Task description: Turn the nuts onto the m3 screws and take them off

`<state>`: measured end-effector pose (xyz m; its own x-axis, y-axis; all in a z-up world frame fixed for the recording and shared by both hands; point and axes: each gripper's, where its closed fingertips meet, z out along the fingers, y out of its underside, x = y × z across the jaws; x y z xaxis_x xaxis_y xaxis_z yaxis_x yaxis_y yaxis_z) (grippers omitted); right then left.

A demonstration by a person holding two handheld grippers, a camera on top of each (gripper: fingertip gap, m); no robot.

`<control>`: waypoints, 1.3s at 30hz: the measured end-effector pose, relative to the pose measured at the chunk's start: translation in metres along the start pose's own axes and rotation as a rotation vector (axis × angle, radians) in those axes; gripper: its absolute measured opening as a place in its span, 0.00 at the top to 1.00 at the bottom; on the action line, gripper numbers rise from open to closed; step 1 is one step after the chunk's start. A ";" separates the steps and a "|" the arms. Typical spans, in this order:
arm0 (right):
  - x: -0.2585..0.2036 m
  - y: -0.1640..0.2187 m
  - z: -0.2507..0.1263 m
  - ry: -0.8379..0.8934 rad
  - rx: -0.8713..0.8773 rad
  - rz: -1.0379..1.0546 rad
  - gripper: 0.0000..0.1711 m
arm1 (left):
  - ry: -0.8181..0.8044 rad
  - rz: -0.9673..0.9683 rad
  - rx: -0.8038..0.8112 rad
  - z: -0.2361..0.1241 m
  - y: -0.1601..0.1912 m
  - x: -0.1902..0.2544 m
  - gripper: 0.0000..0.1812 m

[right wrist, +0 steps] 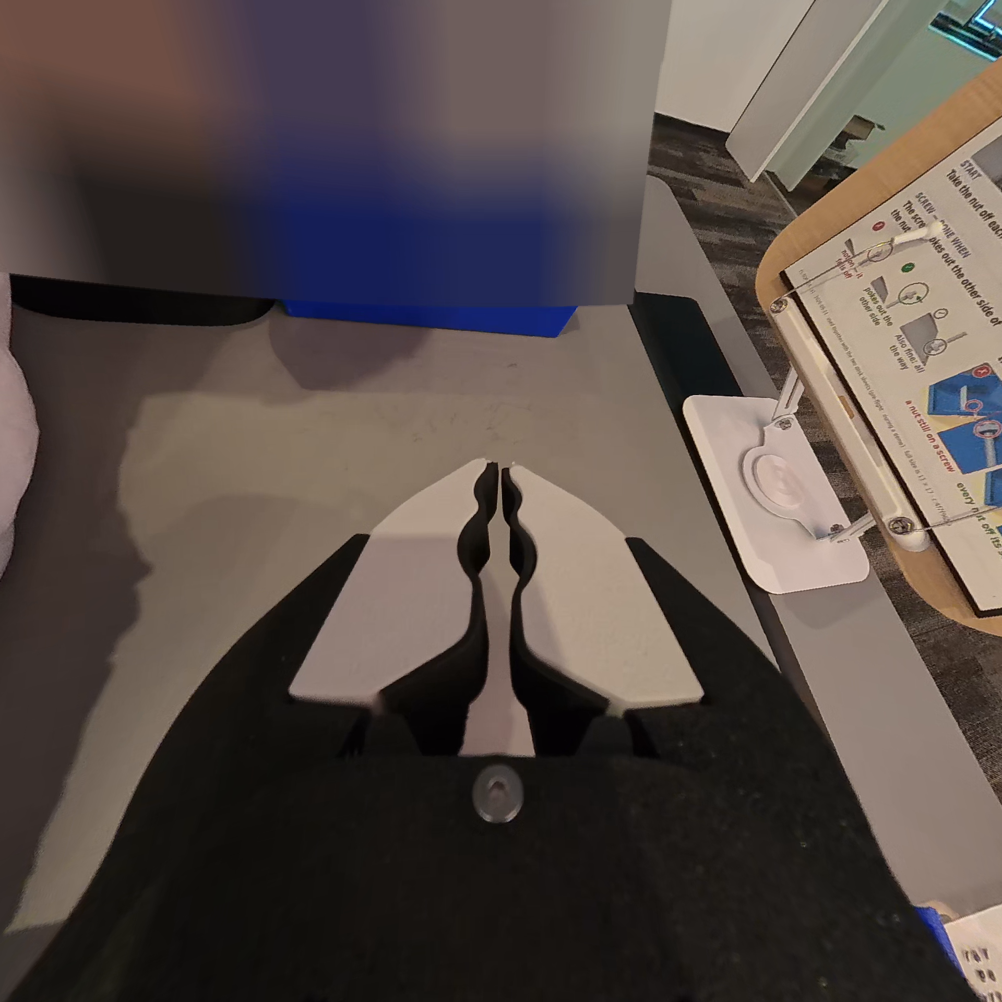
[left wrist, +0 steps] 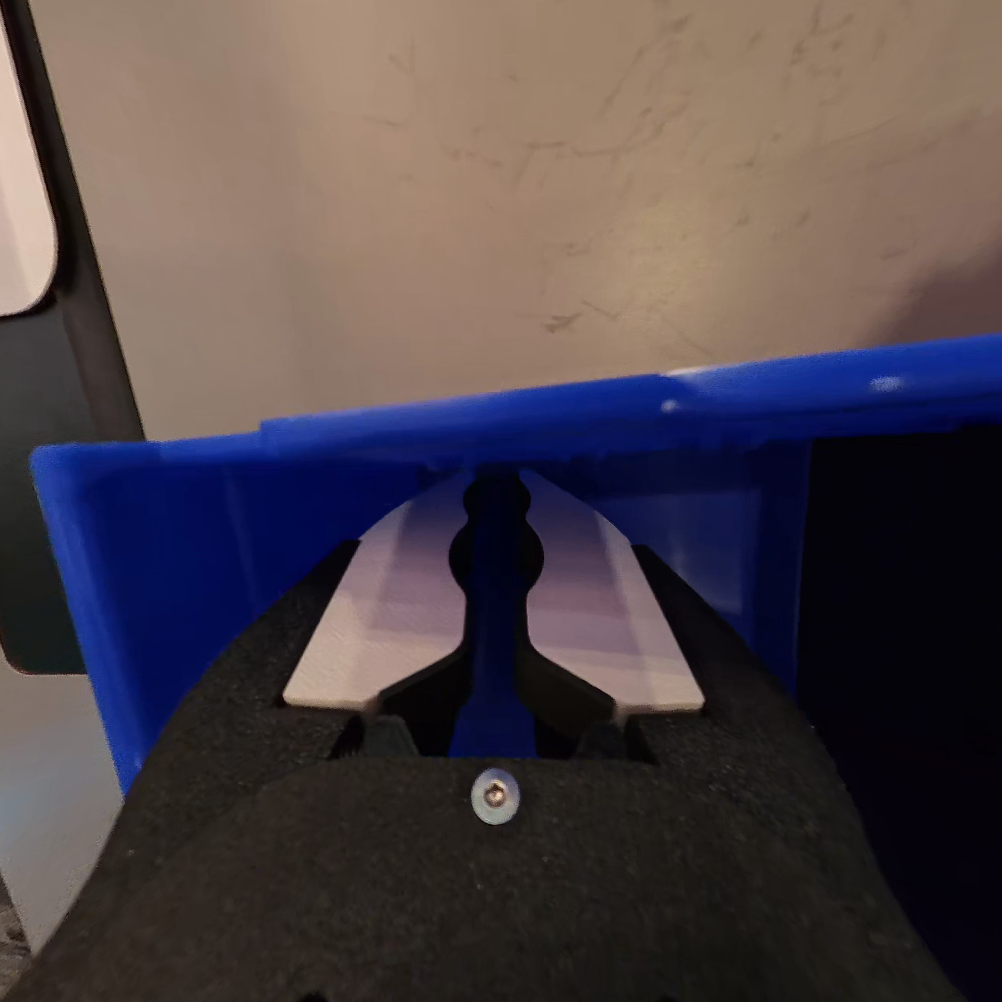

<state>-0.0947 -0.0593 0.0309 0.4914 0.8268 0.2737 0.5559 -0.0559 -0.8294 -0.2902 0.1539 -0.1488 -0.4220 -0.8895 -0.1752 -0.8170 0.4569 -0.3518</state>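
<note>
**A:** How are your tongs sitting?

**B:** My left gripper is pushed into a blue bin, its tips up against the far rim. The white fingers stand a narrow gap apart; I can't tell whether the tips are pinching that rim or just touching it.

**A:** And behind the bin?

**B:** A scuffed grey tabletop, and a dark post at the left edge.

**A:** The right one?

**B:** My right gripper hangs over the grey table, the fingers nearly together, only a slit between them, nothing in it.

**A:** Nuts and screws?

**B:** I can't make them out in either view. The bin's base shows ahead, below a blurred patch. Right of that, a white stand holds a printed sheet on a wooden board.
</note>
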 end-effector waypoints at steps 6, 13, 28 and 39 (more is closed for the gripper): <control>-0.001 0.003 0.002 -0.013 0.005 0.004 0.99 | 0.084 -0.093 -0.067 -0.008 0.010 0.016 1.00; -0.002 0.006 0.006 -0.031 -0.008 0.002 0.99 | -0.021 0.122 -0.057 -0.007 0.012 0.006 0.90; -0.011 0.010 0.002 -0.062 -0.016 -0.001 1.00 | 0.244 -0.143 -0.051 -0.010 0.016 0.026 0.97; -0.011 0.008 -0.017 -0.056 -0.016 -0.027 1.00 | -0.074 -0.315 0.158 -0.089 -0.023 0.012 0.97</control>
<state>-0.0842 -0.0779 0.0290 0.4376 0.8583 0.2680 0.5792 -0.0411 -0.8141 -0.3115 0.1336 -0.0608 -0.1244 -0.9872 -0.0998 -0.8291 0.1586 -0.5360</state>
